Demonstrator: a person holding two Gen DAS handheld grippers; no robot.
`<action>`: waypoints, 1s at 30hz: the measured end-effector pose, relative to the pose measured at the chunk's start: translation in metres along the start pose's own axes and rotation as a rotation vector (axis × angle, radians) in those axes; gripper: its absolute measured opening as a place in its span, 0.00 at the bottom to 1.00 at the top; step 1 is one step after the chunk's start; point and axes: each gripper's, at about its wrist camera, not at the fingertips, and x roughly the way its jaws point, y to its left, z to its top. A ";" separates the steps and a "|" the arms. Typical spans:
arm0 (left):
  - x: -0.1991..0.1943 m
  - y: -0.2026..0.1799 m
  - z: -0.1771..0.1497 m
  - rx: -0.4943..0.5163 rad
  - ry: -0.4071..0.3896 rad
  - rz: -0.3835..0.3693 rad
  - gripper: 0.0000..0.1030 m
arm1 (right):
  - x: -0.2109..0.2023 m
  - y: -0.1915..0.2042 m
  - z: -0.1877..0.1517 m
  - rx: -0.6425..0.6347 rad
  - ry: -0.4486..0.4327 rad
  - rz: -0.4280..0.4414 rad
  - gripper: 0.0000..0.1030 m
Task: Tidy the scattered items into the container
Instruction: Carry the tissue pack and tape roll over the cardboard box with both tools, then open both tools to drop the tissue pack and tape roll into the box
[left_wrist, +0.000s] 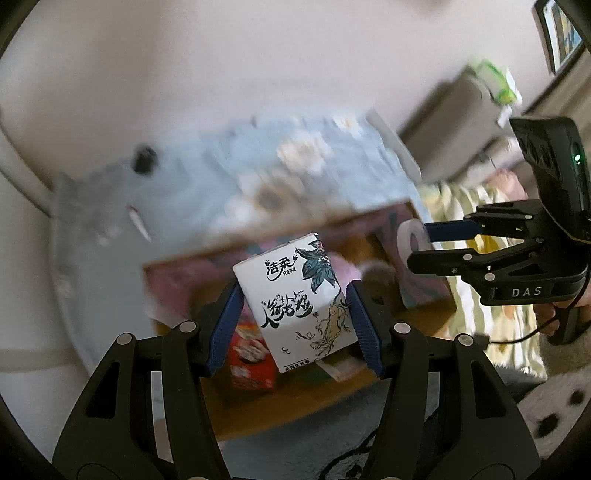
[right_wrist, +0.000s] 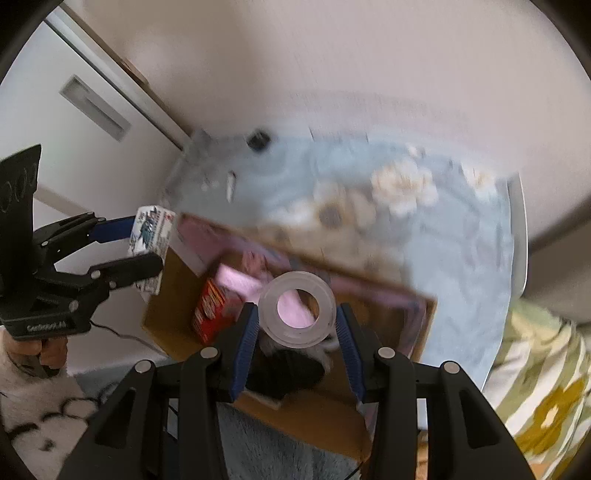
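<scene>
My left gripper (left_wrist: 295, 325) is shut on a white tissue pack (left_wrist: 295, 299) printed with black calligraphy and a blue flower, held above the open cardboard box (left_wrist: 258, 406). It also shows in the right wrist view (right_wrist: 151, 251), at the box's left edge. My right gripper (right_wrist: 295, 332) is shut on a roll of clear tape (right_wrist: 297, 314), held over the box (right_wrist: 177, 295). In the left wrist view the tape roll (left_wrist: 412, 240) sits at the right gripper's blue fingers (left_wrist: 450, 230). Inside the box lie a red packet (right_wrist: 212, 310) and a pink item (right_wrist: 240, 280).
The box rests on a round table with a blue floral cloth (right_wrist: 424, 221). A small black object (right_wrist: 258, 138) and a white stick (right_wrist: 231, 186) lie at the cloth's far side. A white cabinet (right_wrist: 74, 110) stands left. A yellow-flowered fabric (right_wrist: 546, 387) is at right.
</scene>
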 end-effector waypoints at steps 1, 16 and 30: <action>0.008 -0.002 -0.006 0.008 0.030 0.000 0.53 | 0.005 -0.002 -0.005 0.008 0.015 0.003 0.39; 0.043 -0.006 -0.052 -0.044 0.207 -0.018 0.53 | 0.050 -0.020 -0.054 0.080 0.126 0.037 0.39; 0.020 0.005 -0.054 -0.129 0.146 -0.104 0.99 | 0.042 -0.015 -0.053 0.029 0.111 0.029 0.63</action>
